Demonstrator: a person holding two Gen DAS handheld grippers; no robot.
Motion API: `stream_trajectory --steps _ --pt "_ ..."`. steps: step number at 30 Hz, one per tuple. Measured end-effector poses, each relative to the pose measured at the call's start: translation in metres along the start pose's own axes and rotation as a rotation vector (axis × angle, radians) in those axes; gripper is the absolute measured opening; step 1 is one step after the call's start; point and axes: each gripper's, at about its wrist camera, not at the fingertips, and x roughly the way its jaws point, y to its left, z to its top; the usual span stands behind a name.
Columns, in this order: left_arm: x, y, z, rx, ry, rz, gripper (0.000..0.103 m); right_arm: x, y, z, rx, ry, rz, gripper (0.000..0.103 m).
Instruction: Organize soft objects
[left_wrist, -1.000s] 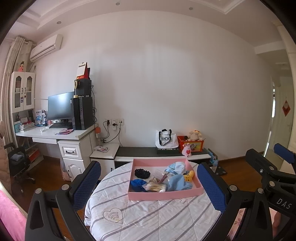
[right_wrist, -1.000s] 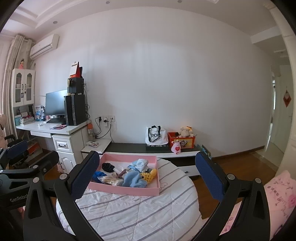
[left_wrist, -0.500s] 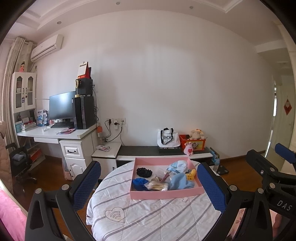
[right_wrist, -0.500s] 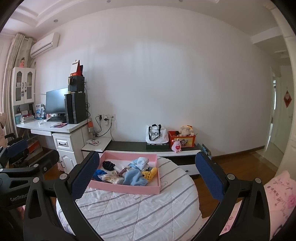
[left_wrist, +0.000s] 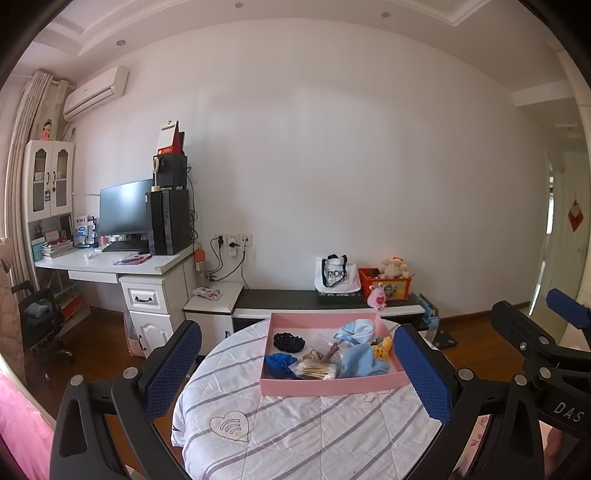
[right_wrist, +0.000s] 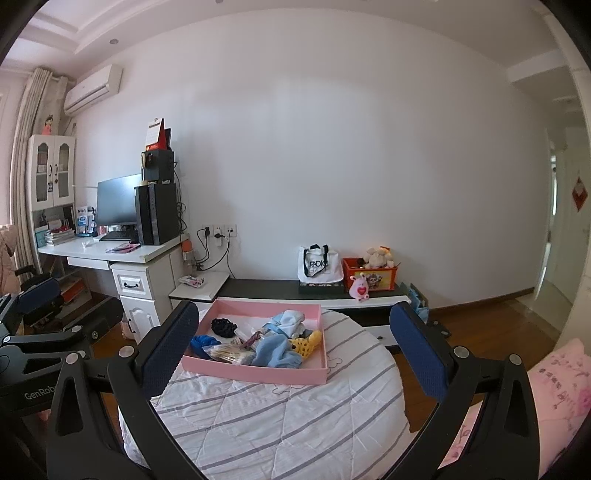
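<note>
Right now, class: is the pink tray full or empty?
Partly full. The pink tray holds a light blue cloth, a black scrunchie and other soft items, with bare floor showing.

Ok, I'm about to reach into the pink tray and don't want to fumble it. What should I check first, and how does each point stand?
1. Left gripper open, holding nothing: ok.
2. Right gripper open, holding nothing: ok.
3. Pink tray flat on the striped cover: ok.
4. Soft items loose to grab: not ok; light blue cloth lies against the yellow toy.
5. Black scrunchie lying apart: ok.
6. What the cloth hides: cannot tell.
</note>
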Motion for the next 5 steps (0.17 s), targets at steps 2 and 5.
stream_trajectory --steps 2,5 --pt "-0.0003 0.0006 -0.0004 -0.001 -0.002 0.001 0.103 0.0002 0.0002 -0.0001 -0.001 0.0 -0.003 0.103" --pt "-0.001 0.0006 -0.001 0.0 -0.005 0.002 0.103 0.0001 -0.0001 0.0 -0.001 0.001 0.001 0.103"
